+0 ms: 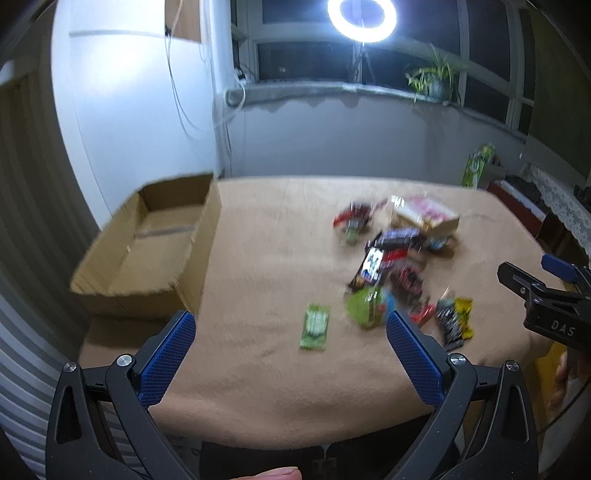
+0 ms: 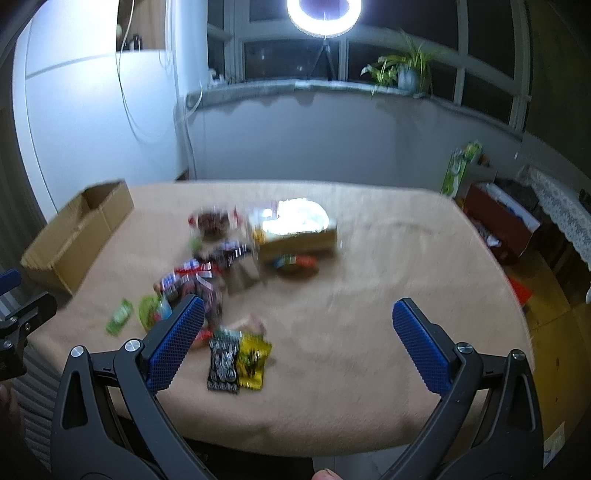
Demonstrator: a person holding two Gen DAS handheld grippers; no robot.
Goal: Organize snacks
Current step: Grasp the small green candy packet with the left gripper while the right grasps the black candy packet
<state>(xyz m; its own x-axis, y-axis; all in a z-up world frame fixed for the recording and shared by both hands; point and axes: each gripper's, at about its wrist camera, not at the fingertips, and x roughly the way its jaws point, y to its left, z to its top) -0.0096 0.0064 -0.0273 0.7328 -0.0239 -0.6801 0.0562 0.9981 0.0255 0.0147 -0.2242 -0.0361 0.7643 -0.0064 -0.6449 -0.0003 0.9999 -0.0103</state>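
Observation:
A heap of snack packets (image 1: 391,258) (image 2: 210,273) lies on the tan table cloth (image 1: 266,258) (image 2: 369,295), with a snack box (image 1: 424,216) (image 2: 291,232) at its far side. One green packet (image 1: 314,326) (image 2: 119,316) lies apart near the front, and a black and a yellow packet (image 2: 238,360) (image 1: 452,321) lie side by side. An open cardboard box (image 1: 147,243) (image 2: 74,236) sits at the table's left edge; no packets show inside it. My left gripper (image 1: 291,332) hangs open above the front edge, holding nothing. My right gripper (image 2: 299,321) is open too, over the front right. Both views are motion blurred.
A ring light (image 1: 362,18) on a stand glows by the window behind the table. A potted plant (image 1: 434,79) stands on the sill. Boxes and a lace-covered cabinet (image 2: 517,206) fill the floor at the right. A white panel (image 1: 129,110) stands behind the cardboard box.

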